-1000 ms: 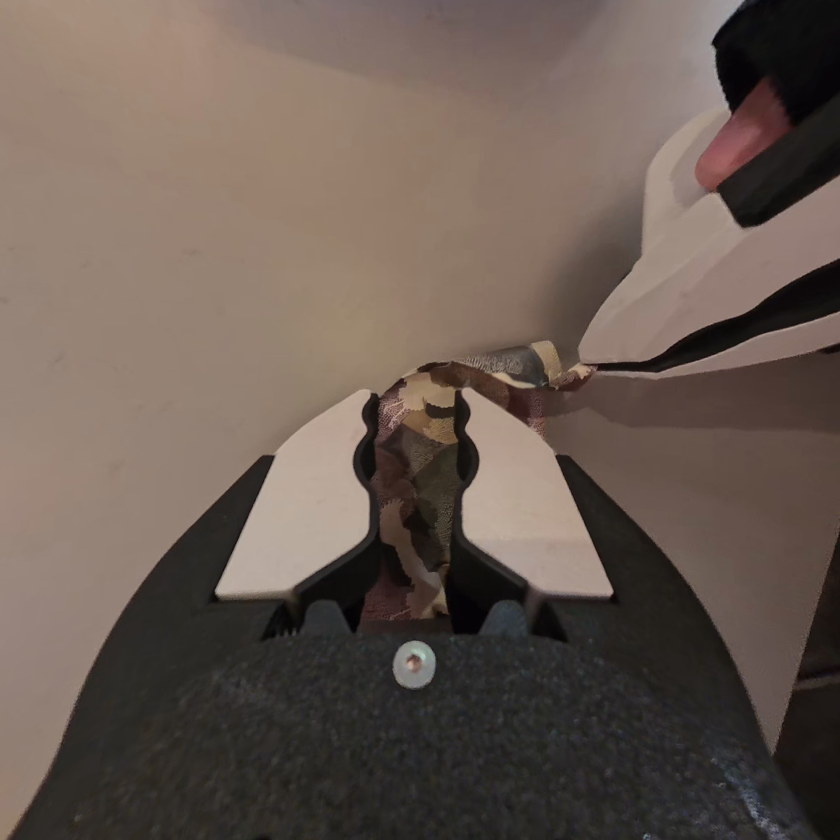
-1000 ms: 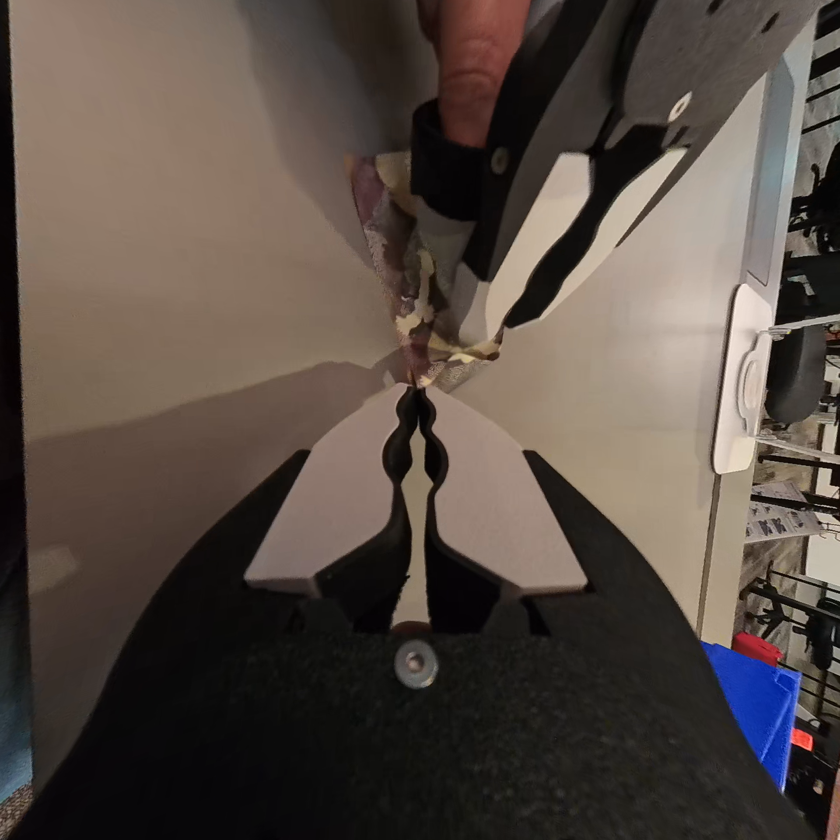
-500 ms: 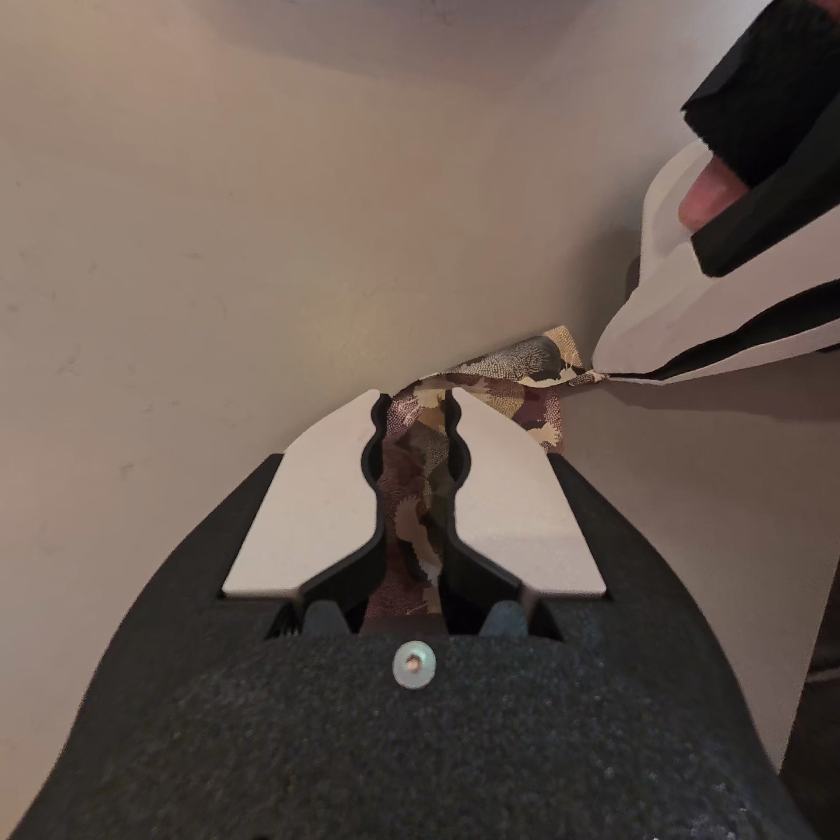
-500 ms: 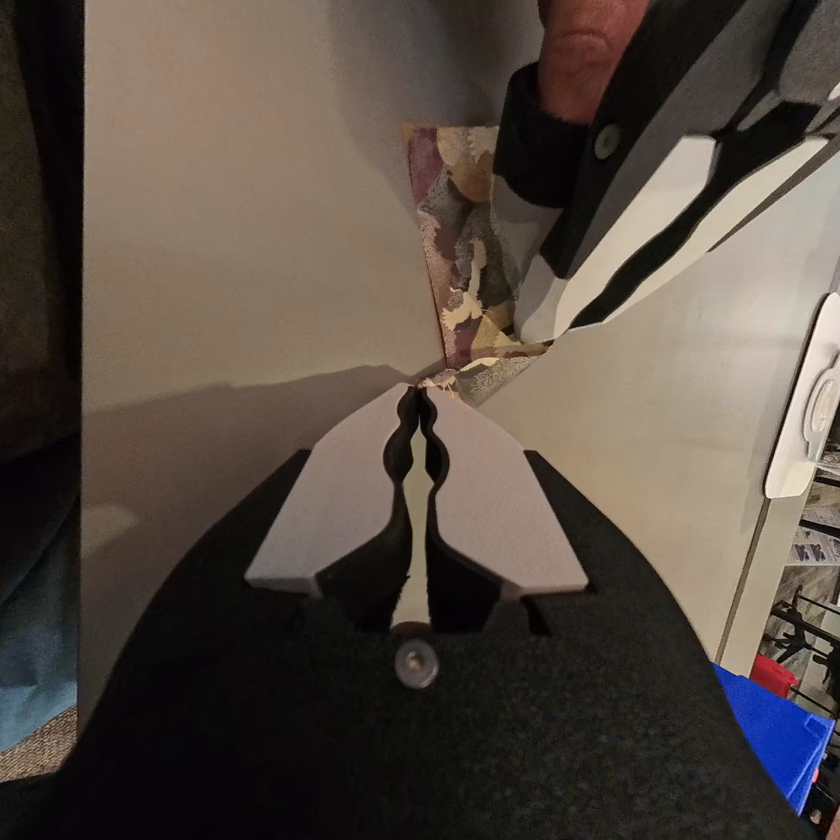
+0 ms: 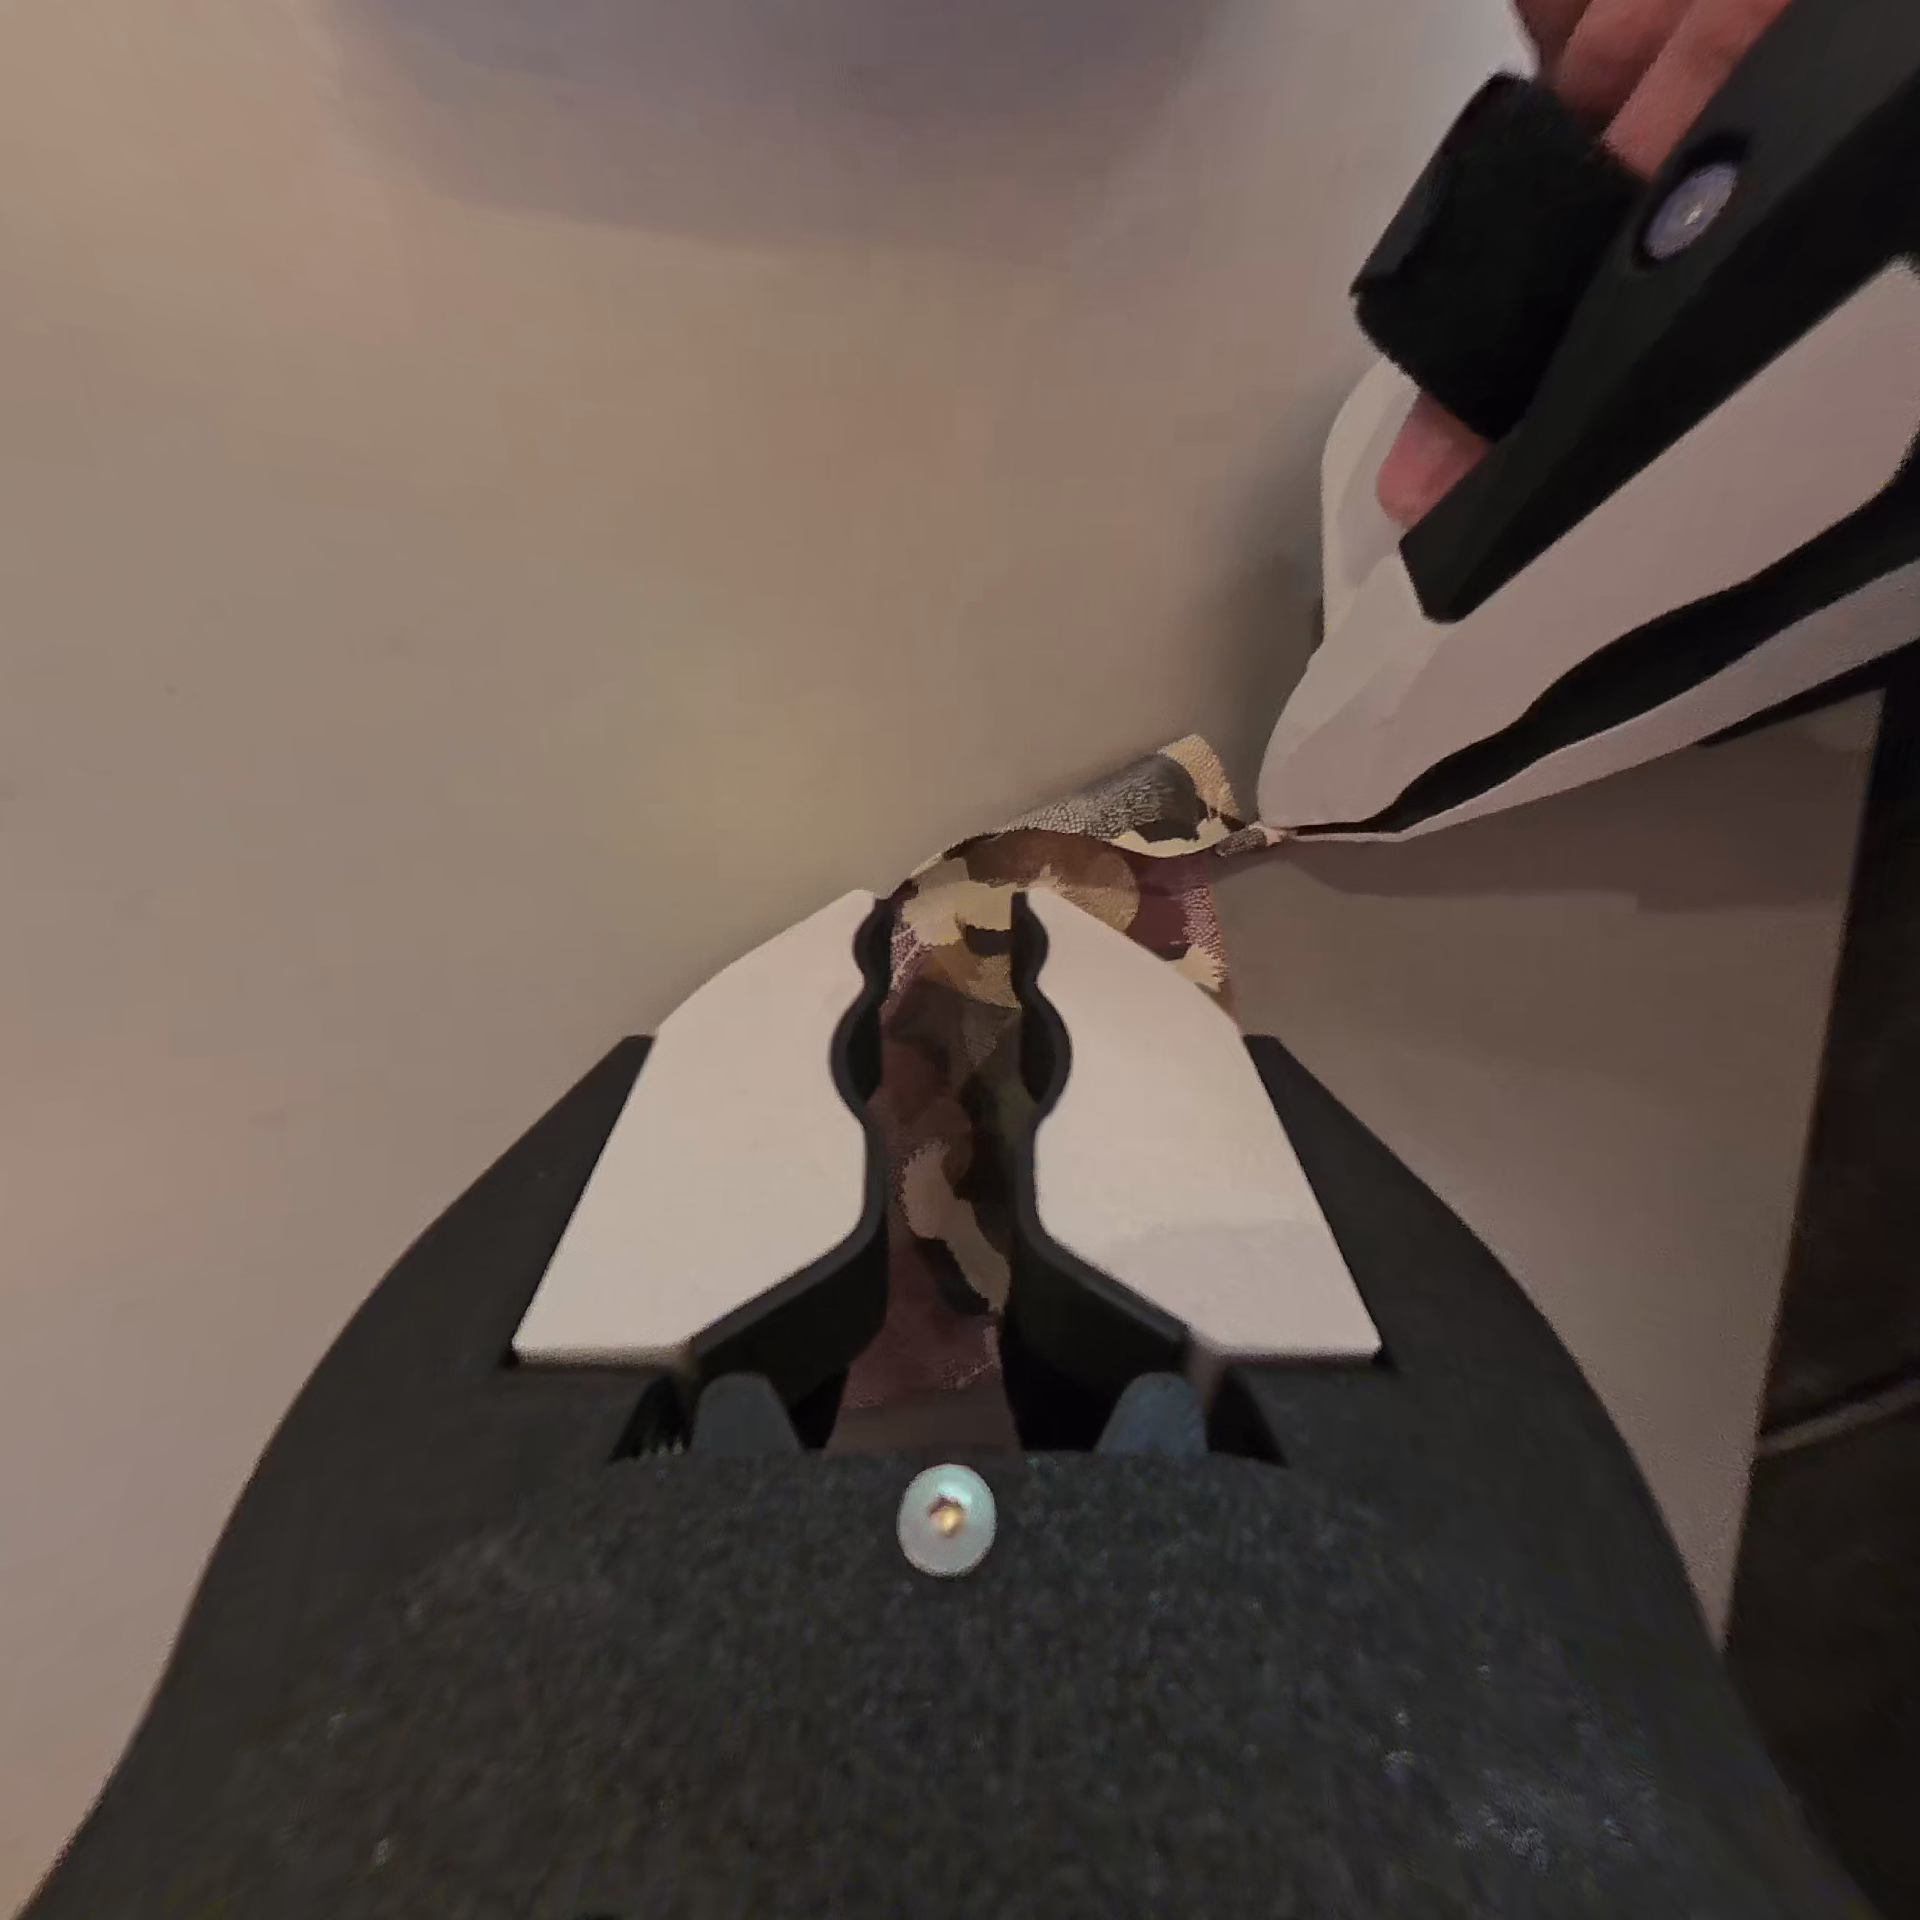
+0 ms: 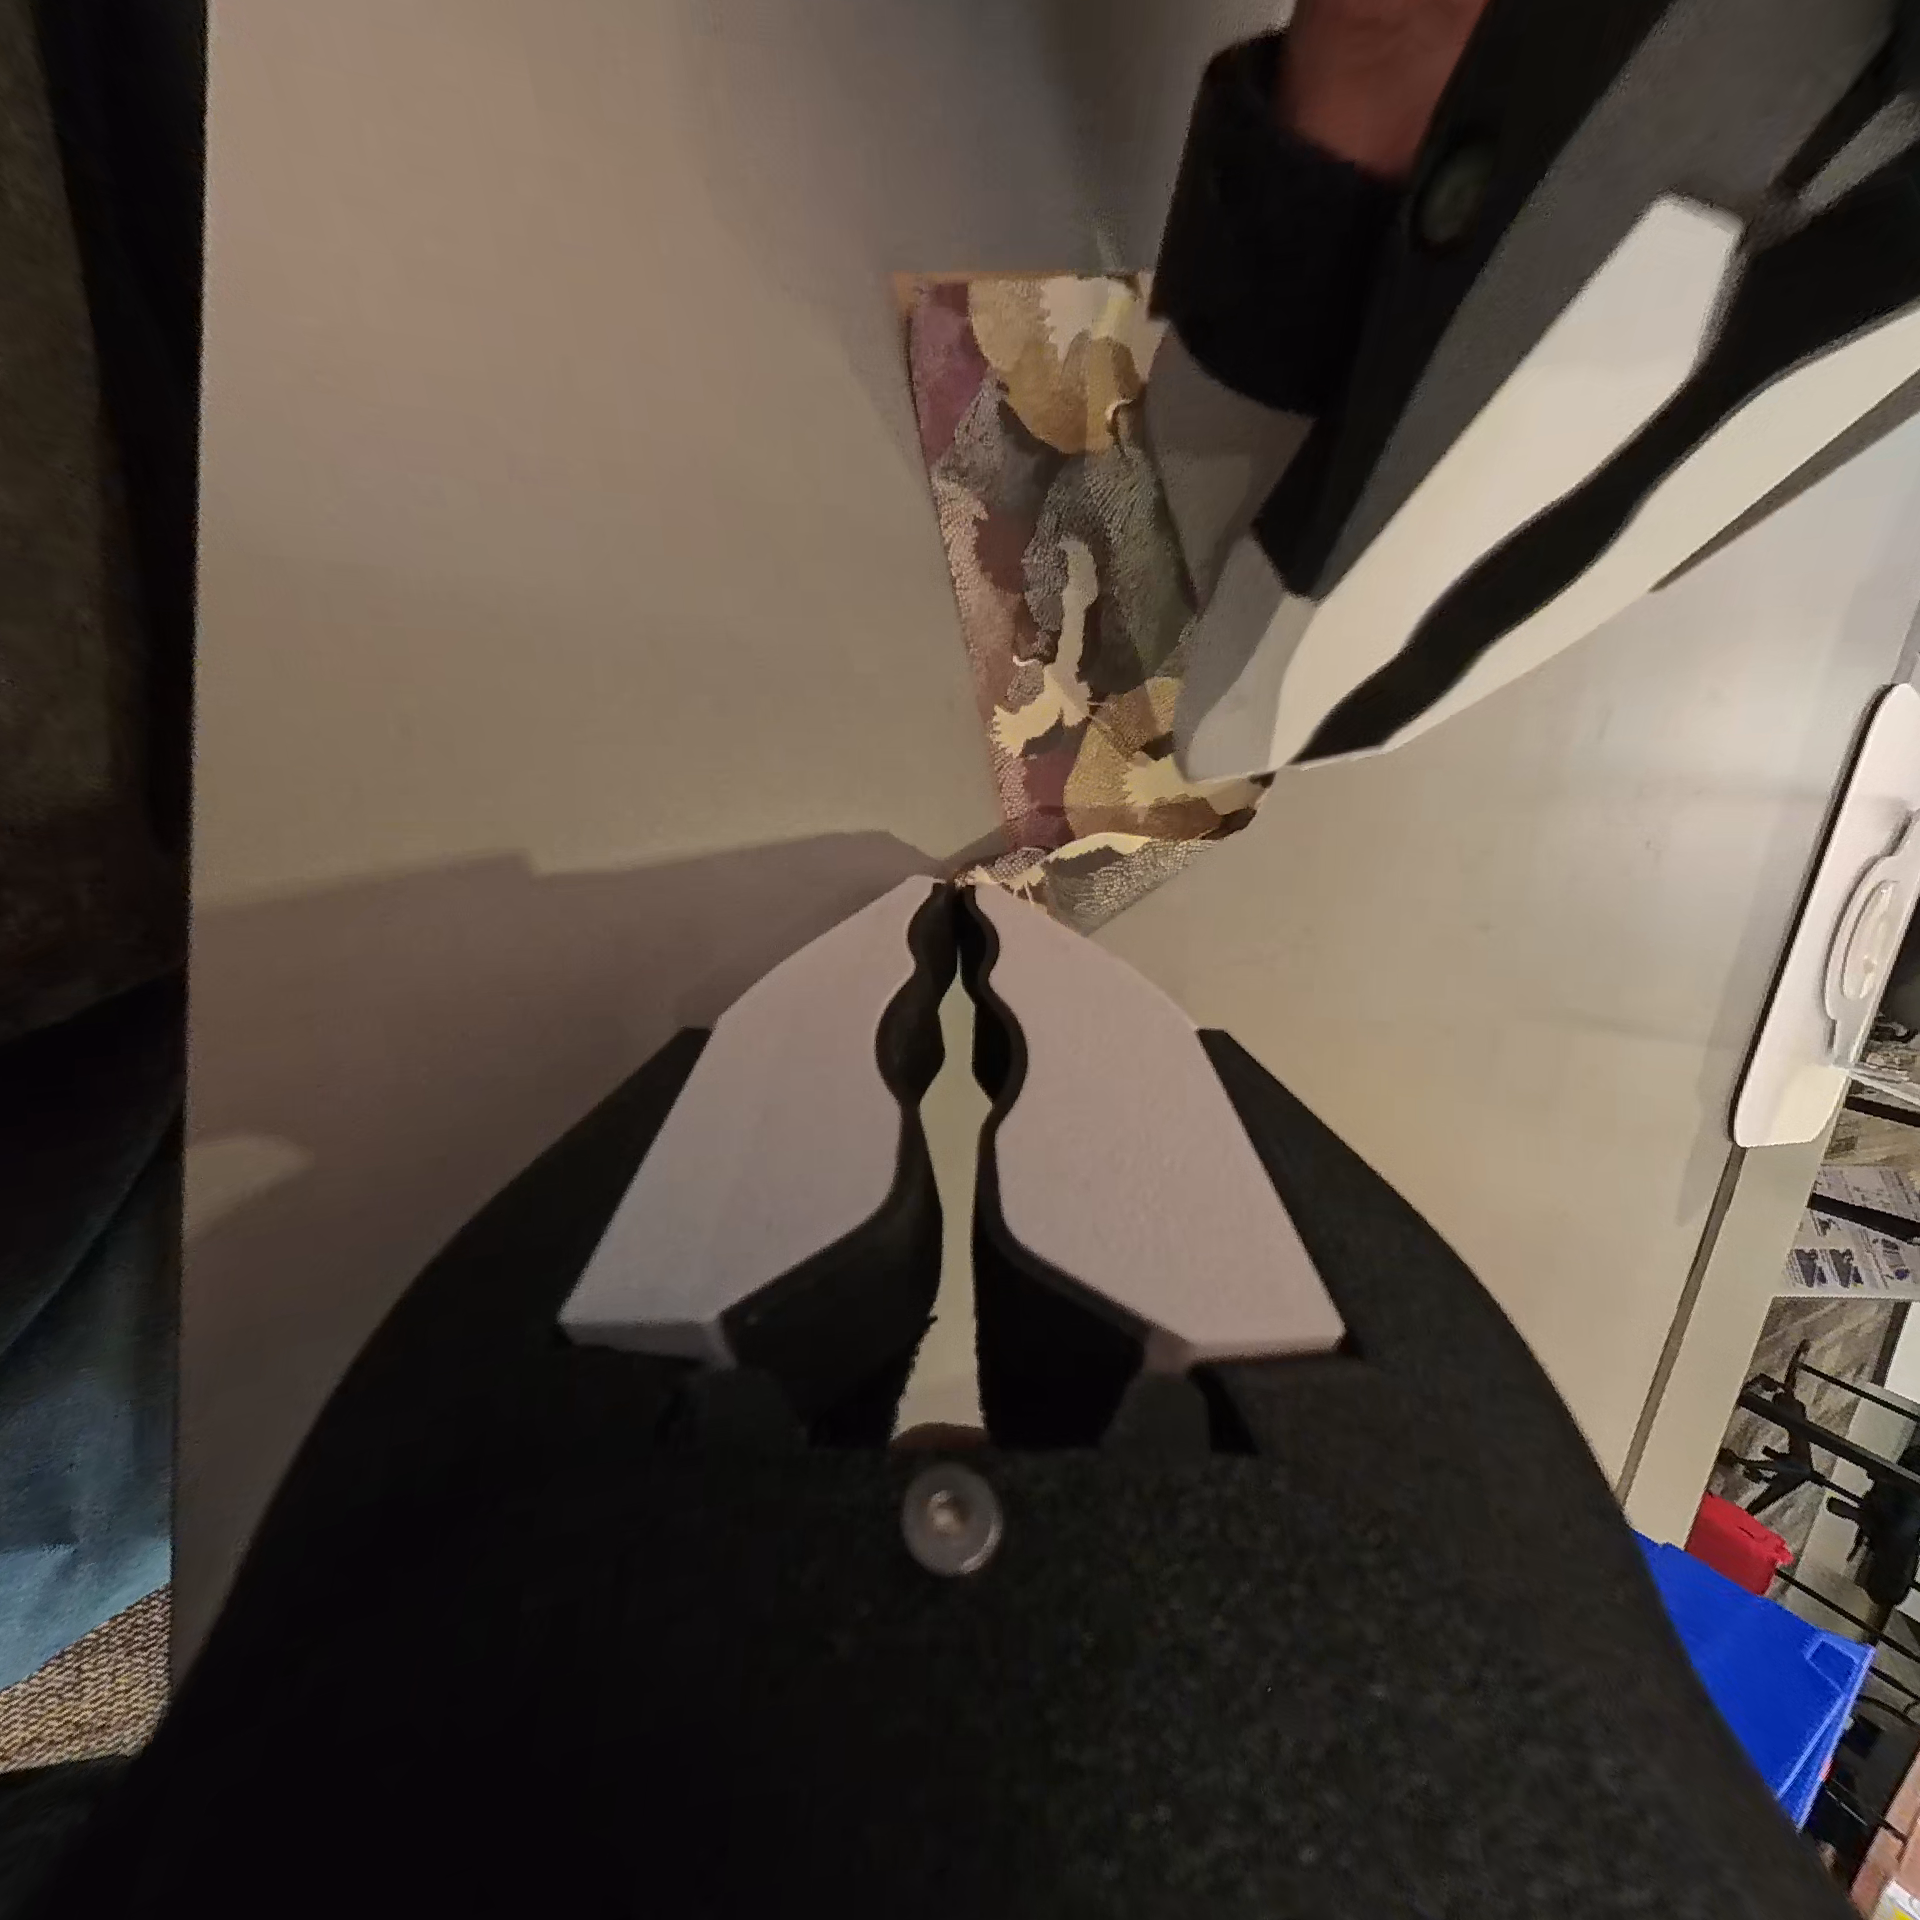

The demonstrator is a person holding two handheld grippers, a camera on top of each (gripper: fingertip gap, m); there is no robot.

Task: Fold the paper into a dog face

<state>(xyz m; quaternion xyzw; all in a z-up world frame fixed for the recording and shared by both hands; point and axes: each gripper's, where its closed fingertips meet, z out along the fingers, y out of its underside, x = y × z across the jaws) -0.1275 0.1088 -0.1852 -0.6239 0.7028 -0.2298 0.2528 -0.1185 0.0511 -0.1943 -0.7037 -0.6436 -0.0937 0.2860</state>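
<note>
Both claws meet on the patterned origami paper (image 5: pixel 1081 862). Pinched tight, the right gripper (image 6: pixel 958 902) has a corner of the sheet between its closed white fingertips, the jaws touching at the tip. Its partner, the left gripper (image 5: pixel 951 909), stands a narrow way apart, and the paper runs down the gap between its fingers (image 5: pixel 748 1132); whether they grip it or merely straddle it I cannot tell. Seen from the right wrist view, the sheet (image 6: pixel 1049 540) lies mostly flat, a long triangle of plum, grey and gold with pale birds, its near corner lifted.

Under it spreads a plain cream tabletop (image 5: pixel 520 623), smooth and bare around the fold. At the table's far edge sits a white plastic fitting (image 6: pixel 1860 935). Past that edge stand a blue bin (image 6: pixel 1766 1704) and a red box (image 6: pixel 1735 1558) on the floor, and dark chair legs (image 6: pixel 1818 1444) behind.
</note>
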